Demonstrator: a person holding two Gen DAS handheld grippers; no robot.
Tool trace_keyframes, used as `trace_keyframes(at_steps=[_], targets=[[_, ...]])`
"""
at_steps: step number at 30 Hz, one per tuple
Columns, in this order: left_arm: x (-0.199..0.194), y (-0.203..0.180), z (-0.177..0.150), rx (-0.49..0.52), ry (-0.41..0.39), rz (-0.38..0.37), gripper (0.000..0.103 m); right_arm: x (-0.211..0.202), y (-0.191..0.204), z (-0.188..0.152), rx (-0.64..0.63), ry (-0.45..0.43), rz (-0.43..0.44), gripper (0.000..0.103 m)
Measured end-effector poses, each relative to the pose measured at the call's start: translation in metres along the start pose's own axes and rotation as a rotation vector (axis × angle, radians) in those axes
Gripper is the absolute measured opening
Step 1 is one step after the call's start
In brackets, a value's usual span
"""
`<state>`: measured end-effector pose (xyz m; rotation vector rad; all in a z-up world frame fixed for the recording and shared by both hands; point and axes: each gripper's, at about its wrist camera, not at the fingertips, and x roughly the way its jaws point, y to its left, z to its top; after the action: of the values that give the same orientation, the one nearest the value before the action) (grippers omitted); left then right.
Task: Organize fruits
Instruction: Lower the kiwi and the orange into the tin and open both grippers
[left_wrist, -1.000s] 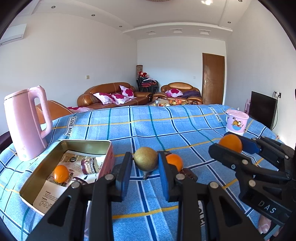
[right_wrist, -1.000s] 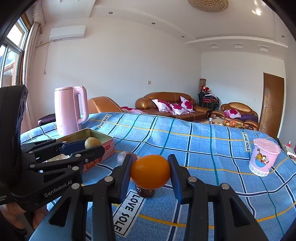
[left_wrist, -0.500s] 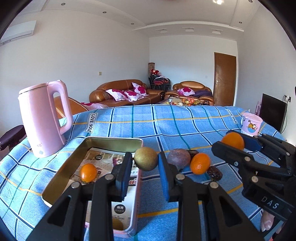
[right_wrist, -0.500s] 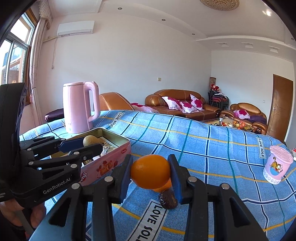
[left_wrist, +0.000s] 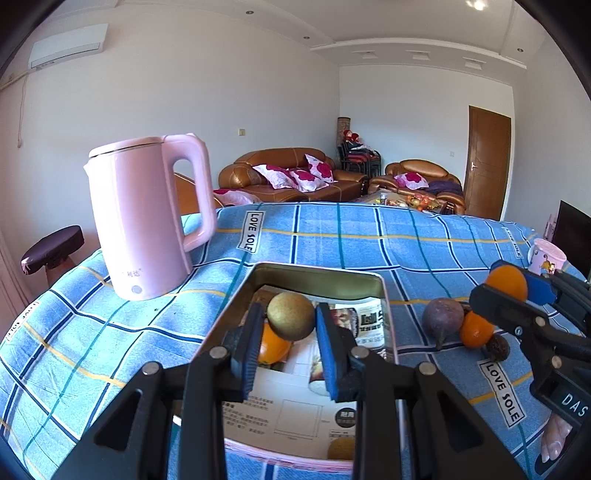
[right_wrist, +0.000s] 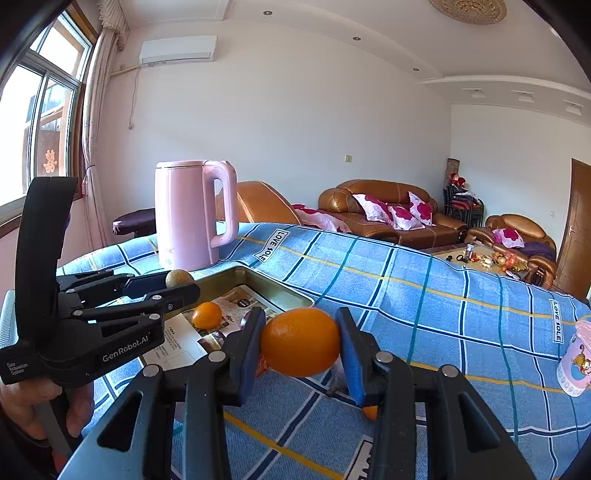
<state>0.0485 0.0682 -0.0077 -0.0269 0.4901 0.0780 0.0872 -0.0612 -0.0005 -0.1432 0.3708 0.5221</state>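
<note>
Both grippers have swung toward the open tin (left_wrist: 388, 310): your left gripper (left_wrist: 291, 332), clamped on a brownish-green fruit (left_wrist: 290, 315), now hangs over it, while your right gripper (right_wrist: 300, 345) grips an orange (right_wrist: 300, 341) just beside it, so both drops look imminent.

Bright daylight from the window (right_wrist: 33, 122) at nine o'clock; sharp focus, ceiling downlight glare at one o'clock, strong fisheye bending, dark vignetted corners.
</note>
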Motion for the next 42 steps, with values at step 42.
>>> trace_keyframes(at_steps=[42], targets=[[0.034, 0.035, -0.012, -0.029, 0.148, 0.040, 0.030, 0.060, 0.053, -0.005, -0.046, 0.143, 0.152, 0.041]])
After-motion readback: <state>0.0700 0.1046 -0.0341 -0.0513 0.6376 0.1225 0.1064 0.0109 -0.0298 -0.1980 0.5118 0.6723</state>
